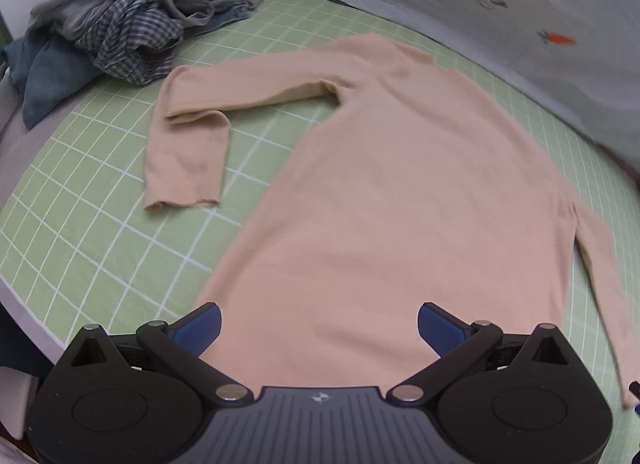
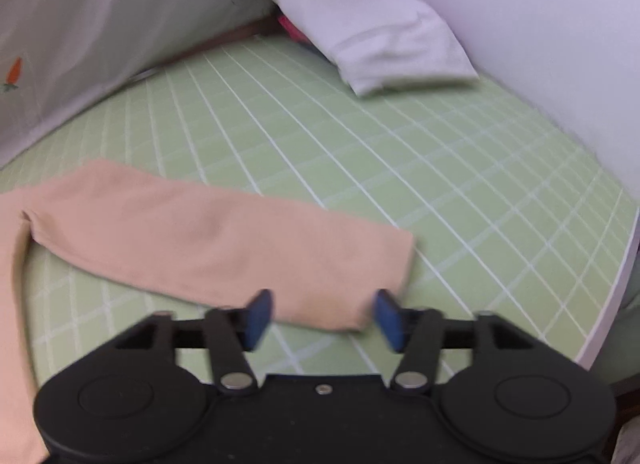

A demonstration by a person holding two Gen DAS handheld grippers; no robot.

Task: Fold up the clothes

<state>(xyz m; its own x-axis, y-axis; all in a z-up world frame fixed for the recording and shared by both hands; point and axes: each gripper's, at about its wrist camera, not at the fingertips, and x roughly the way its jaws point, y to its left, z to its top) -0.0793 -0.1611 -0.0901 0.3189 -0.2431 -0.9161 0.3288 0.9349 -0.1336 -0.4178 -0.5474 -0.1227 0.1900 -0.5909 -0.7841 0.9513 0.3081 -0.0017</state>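
Note:
A peach long-sleeved top [image 1: 384, 199] lies flat on a green grid-patterned sheet [image 1: 92, 223]. Its left sleeve [image 1: 188, 151] is bent at the elbow, cuff pointing toward me. My left gripper [image 1: 319, 328] is open, hovering over the top's hem with nothing between its blue pads. In the right wrist view the other sleeve [image 2: 224, 248] lies stretched out to the right. My right gripper [image 2: 322, 318] is open, its pads on either side of the sleeve's cuff end, not closed on it.
A pile of grey, checked and blue clothes [image 1: 132, 19] sits at the far left of the bed. A white pillow [image 2: 372, 27] lies at the far end. A pale curtain with a carrot print [image 1: 560, 38] hangs along the back. The bed edge [image 2: 612, 304] runs at right.

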